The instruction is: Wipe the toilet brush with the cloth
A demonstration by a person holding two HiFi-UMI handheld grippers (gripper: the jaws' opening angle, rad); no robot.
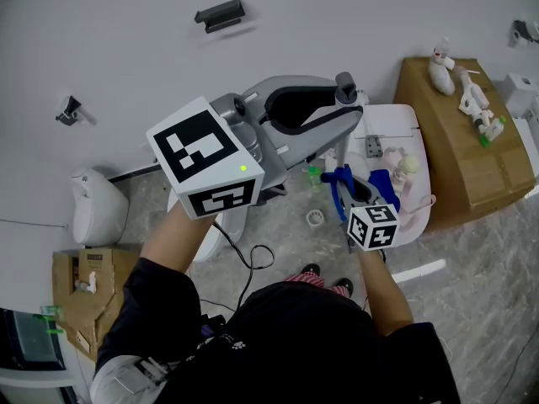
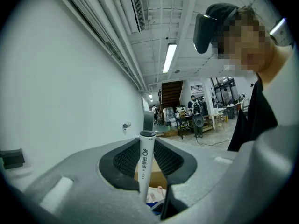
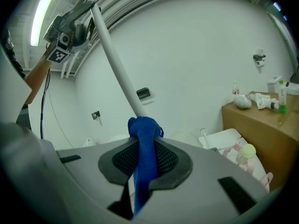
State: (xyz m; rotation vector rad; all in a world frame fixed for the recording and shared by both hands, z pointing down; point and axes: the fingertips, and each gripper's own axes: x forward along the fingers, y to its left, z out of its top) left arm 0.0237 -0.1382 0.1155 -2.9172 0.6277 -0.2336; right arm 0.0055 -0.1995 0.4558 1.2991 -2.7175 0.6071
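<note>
Here we are mid-wipe. The left hand-held gripper [image 2: 145, 146] is clamped on the top end of the toilet brush [image 3: 113, 59], just under its grey hanging loop. The white shaft hangs in the air, slanting down towards the right hand. The right hand-held gripper [image 3: 144, 144] is pinching the blue cloth [image 3: 147, 126], and the bunched end of that cloth sits right against the shaft, partway down. From the head view, both tools are out in front of the person, above the floor [image 1: 472, 268], with a white basin [image 1: 396, 124] just behind them. The bristle end? I can't find it in any view.

Now the dangers. The brush is held only at its very top, so a firm drag with the cloth could swing or twist the shaft in that grip. Judging by the fold, the cloth meets the shaft on one side only, so a straight pass would likely leave the far side untouched. It's also a narrow pinch on a thick wad. If the fabric catches on the shaft, it could pull out of the pads and drop to the floor.
</note>
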